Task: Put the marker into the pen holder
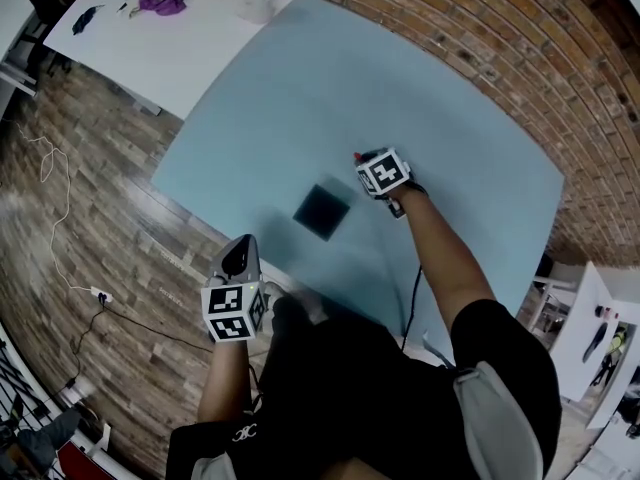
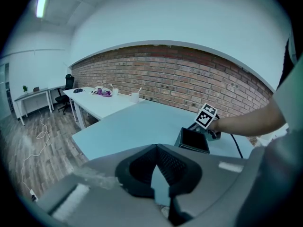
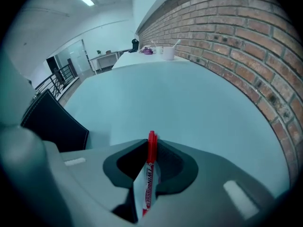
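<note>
A red marker (image 3: 150,169) stands between the jaws of my right gripper (image 3: 150,150), pinched near their tips, with its cap pointing forward over the light blue table (image 3: 189,98). In the head view only the marker's red tip (image 1: 357,156) shows ahead of the right gripper (image 1: 366,164), which hovers just right of the black square pen holder (image 1: 322,211). The holder (image 3: 52,122) sits at the left of the right gripper view. My left gripper (image 1: 238,258) hangs off the table's near edge, jaws together with nothing in them; from it I see the holder (image 2: 193,140) ahead.
A white desk (image 1: 170,38) with a purple cloth (image 1: 160,4) and a cup (image 3: 168,52) adjoins the table's far end. A brick wall (image 1: 480,38) runs along the right side. A white cable (image 1: 60,198) lies on the wooden floor at left.
</note>
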`<state>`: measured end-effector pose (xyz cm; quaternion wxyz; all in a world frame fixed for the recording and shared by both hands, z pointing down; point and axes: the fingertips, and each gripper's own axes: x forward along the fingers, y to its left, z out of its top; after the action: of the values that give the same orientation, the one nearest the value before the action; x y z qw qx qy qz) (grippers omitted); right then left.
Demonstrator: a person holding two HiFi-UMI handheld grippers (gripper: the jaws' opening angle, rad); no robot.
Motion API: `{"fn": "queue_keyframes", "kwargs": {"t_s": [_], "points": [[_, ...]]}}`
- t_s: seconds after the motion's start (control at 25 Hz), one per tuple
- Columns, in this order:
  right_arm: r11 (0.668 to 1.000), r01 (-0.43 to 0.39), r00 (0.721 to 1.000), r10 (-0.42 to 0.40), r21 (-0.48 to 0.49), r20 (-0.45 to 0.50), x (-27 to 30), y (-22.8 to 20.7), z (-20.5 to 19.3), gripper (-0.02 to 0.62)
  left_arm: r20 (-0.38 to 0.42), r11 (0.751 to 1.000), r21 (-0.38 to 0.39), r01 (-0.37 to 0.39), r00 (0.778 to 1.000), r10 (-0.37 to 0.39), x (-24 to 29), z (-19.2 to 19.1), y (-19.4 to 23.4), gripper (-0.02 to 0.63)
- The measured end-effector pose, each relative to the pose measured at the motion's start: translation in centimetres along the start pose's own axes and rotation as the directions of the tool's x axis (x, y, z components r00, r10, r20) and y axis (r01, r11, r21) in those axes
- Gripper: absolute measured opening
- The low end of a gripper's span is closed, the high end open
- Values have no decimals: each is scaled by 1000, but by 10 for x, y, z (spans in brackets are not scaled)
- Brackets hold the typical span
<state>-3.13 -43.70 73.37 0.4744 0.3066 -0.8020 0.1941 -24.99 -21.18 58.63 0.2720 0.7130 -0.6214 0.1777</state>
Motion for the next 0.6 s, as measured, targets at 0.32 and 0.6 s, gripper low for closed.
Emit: {"fn": "queue_keyframes", "kwargs": {"t_s": [0.32,0.6], "points": [[993,79,953,-100,83,287,-87,-2,49,66,52,999,32,38,998,-40,-3,24,8,8],[977,136,891,-192,164,411,-158,28,58,66,82,991,77,106,990,-112,-12,34,18,8]]}}
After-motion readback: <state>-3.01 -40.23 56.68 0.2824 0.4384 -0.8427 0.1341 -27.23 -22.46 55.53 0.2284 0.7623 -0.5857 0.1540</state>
